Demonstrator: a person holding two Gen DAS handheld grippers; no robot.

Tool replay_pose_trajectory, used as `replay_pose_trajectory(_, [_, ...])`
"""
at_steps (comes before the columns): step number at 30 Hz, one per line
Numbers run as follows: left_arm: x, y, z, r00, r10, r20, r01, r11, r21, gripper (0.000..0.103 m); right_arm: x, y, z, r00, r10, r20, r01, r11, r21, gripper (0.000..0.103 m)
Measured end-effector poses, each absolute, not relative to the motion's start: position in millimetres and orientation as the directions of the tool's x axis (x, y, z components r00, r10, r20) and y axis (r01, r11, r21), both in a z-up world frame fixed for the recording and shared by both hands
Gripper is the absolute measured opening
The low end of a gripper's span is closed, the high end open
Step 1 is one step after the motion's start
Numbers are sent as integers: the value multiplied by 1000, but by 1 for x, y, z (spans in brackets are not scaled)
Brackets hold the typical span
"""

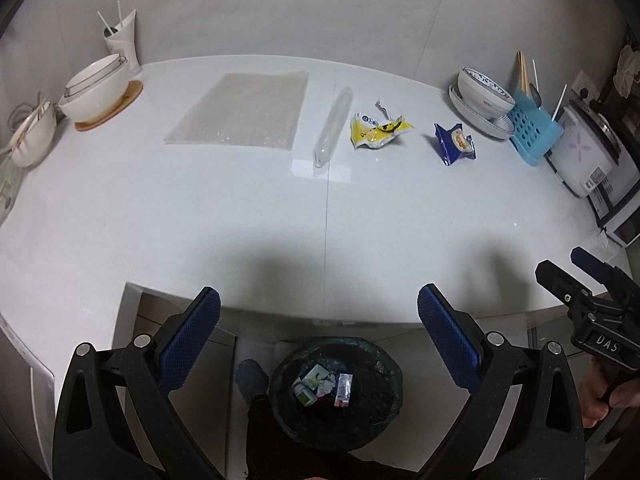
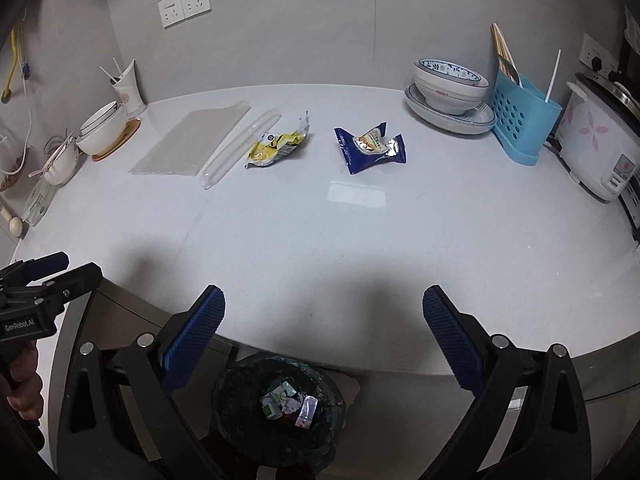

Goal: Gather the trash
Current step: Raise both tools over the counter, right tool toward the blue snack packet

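Observation:
On the white counter lie a sheet of bubble wrap, a clear plastic tube, a yellow snack wrapper and a blue snack wrapper. A dark trash bin stands on the floor below the counter's front edge, with small cartons inside. My left gripper is open and empty above the bin. My right gripper is open and empty above the bin; it also shows at the right of the left wrist view.
White bowls and a cup with straws stand at the back left. A bowl on a plate, a blue utensil holder and a rice cooker stand at the back right.

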State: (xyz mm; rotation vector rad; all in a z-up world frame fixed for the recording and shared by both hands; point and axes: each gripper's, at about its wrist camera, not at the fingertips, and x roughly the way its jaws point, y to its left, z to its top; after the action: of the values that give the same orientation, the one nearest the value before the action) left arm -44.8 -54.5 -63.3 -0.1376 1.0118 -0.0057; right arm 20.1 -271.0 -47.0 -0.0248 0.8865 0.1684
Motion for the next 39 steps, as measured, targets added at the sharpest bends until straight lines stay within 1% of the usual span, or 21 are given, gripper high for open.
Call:
replay_pose_trajectory(7, [6, -44, -60, 515, -87, -853, -21, 993, -114, 97, 60, -269, -45, 602, 103, -792, -90, 994, 61, 95])
replay_pose_trajectory(13, [53, -36, -58, 500, -101, -860, -5, 993, -120, 97, 99, -268, -44, 587, 68, -806, -59, 997, 41, 95])
replay_pose_trajectory(22, [128, -34, -65, 458, -119, -881, 31, 993, -118, 95, 160, -272, -47, 557, 4, -830, 23, 1000, 20, 95])
replay_pose_trajectory(27, [166, -35, -74, 433, -123, -893, 43, 992, -116, 92, 194, -276, -51, 524, -35, -851, 84, 996, 11, 95])
replay_pose_trajectory(30, [191, -40, -83, 404, -106, -909, 57, 994, -90, 90, 214, -281, -57, 490, -38, -871, 128, 991, 29, 95])
replay_pose_trajectory(35, [224, -45, -98, 370, -104, -923, 81, 994, -80, 87, 244, -296, -68, 430, -39, -902, 236, 969, 71, 93])
replay_pose_trajectory(39, [245, -47, -111, 344, -111, -932, 91, 992, -85, 83, 267, -308, -82, 375, -9, -927, 326, 937, 123, 91])
